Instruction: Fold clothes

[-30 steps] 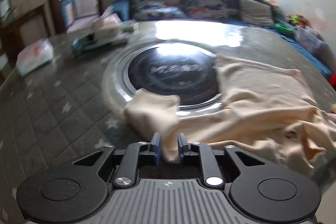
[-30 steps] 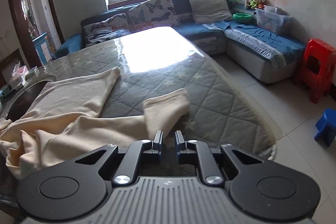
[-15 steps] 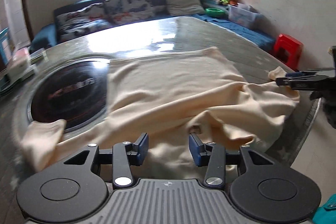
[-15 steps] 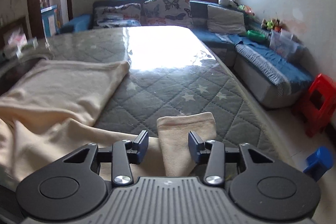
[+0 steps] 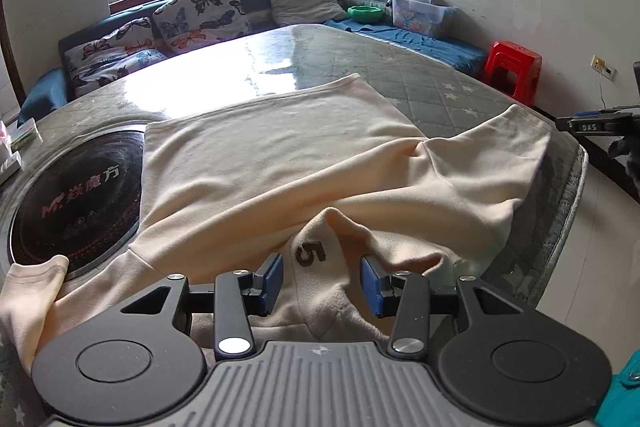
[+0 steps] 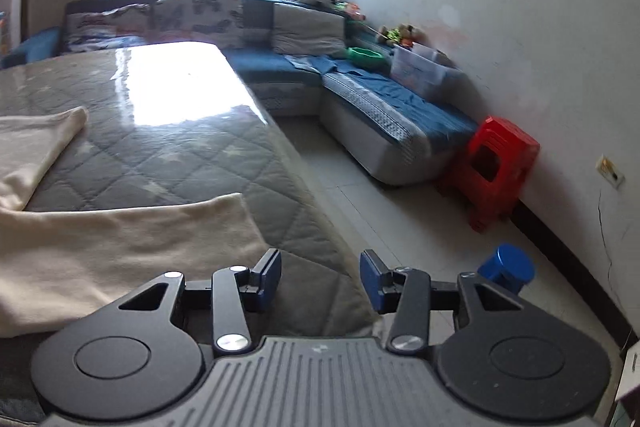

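A cream long-sleeved top (image 5: pixel 280 155) lies spread and rumpled on the quilted grey table (image 5: pixel 448 95). Its neck area with a brown "5" label (image 5: pixel 309 253) bunches up between the open jaws of my left gripper (image 5: pixel 322 285). One sleeve (image 5: pixel 32 291) trails at the left, the other (image 5: pixel 500 155) reaches toward the table's right edge. My right gripper (image 6: pixel 320 283) is open and empty over the table's right edge, just right of the cream sleeve (image 6: pixel 132 247). It also shows at the right rim of the left wrist view (image 5: pixel 600 125).
A round black cooktop inset (image 5: pixel 76 195) lies left of the top. A blue sofa (image 6: pixel 360 87) with cushions runs behind and right. A red stool (image 6: pixel 496 167) and a blue stool (image 6: pixel 506 267) stand on the tiled floor at right.
Both grippers let go of the sleeves and opened wide. The left swung right to the collar area. The right turned right toward the table's edge.
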The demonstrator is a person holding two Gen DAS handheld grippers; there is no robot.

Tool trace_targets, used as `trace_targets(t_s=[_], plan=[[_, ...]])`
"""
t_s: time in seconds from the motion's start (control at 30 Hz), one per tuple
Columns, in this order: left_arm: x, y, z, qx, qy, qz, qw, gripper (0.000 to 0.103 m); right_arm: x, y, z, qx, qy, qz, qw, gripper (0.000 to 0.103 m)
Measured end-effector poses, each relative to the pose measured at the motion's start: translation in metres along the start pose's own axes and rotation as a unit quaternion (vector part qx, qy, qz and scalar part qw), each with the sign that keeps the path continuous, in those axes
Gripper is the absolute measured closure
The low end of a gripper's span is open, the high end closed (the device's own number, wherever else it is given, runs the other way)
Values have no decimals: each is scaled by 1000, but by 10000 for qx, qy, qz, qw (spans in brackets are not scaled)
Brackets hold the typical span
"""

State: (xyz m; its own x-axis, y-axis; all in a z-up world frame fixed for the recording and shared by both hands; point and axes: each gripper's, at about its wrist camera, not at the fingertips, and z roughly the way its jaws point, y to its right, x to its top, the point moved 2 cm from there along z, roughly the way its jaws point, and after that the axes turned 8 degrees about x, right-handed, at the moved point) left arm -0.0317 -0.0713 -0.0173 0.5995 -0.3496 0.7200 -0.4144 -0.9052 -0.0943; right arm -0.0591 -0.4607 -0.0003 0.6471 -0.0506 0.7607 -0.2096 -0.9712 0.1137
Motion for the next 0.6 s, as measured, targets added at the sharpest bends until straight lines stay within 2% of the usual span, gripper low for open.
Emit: trace_targets(t_s=[0.13, 0.3, 0.47, 0.6], plan=[[2, 0, 0, 25, 62, -32, 10000, 58, 3, -1, -6, 428, 62, 174, 9989, 59], [2, 8, 0, 147, 185, 225, 9995, 59, 15, -31, -11, 1345, 29, 125, 9908, 59], [-4, 5, 7, 218, 128, 254, 9994, 90, 29, -79, -30, 2161, 166, -529, 9748, 59], [-9, 3, -12, 95, 332, 381, 9987, 95, 39, -115, -47, 2766, 239, -1022, 9552, 60]])
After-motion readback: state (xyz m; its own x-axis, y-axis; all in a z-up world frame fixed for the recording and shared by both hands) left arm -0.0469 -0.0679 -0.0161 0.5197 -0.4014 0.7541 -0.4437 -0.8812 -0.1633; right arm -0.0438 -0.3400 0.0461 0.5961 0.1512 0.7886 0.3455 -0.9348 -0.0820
